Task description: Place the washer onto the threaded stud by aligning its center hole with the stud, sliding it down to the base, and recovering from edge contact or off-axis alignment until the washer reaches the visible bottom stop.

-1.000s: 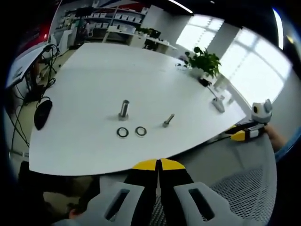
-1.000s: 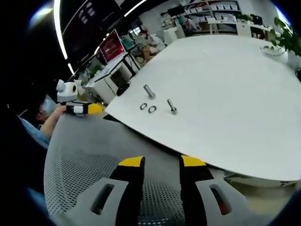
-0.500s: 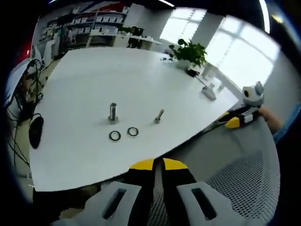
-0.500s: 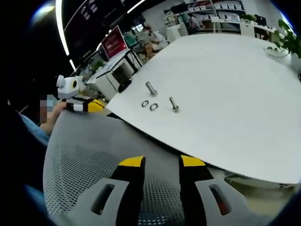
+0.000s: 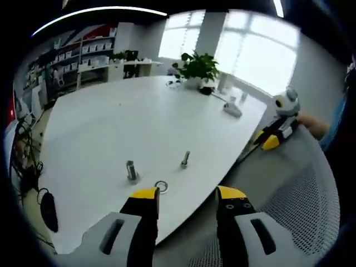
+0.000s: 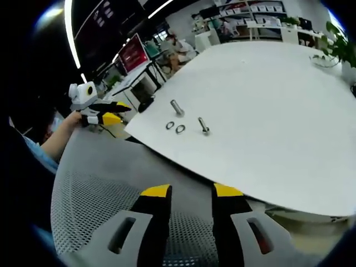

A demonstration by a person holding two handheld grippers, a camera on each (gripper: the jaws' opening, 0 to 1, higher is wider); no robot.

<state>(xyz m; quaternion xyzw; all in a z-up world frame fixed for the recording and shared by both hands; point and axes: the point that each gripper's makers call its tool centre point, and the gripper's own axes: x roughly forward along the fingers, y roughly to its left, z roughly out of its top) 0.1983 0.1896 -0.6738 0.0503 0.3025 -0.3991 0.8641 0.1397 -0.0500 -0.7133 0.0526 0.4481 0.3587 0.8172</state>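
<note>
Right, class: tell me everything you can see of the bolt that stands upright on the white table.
The upright bolt is silvery metal, short and stout, standing on its wider base with the shank pointing up. It rests on the white table near the edge closest to the grippers. Nothing grips or touches it besides the tabletop. A washer lies flat close by, apart from it; a thinner bolt stands a little farther off. Threads are too small to make out.

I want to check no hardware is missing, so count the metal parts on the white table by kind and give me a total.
Silver threaded metal studs: 2, an upright stud and a smaller stud.
Round metal washers: 2, one washer beside another washer.
Total: 4
</note>
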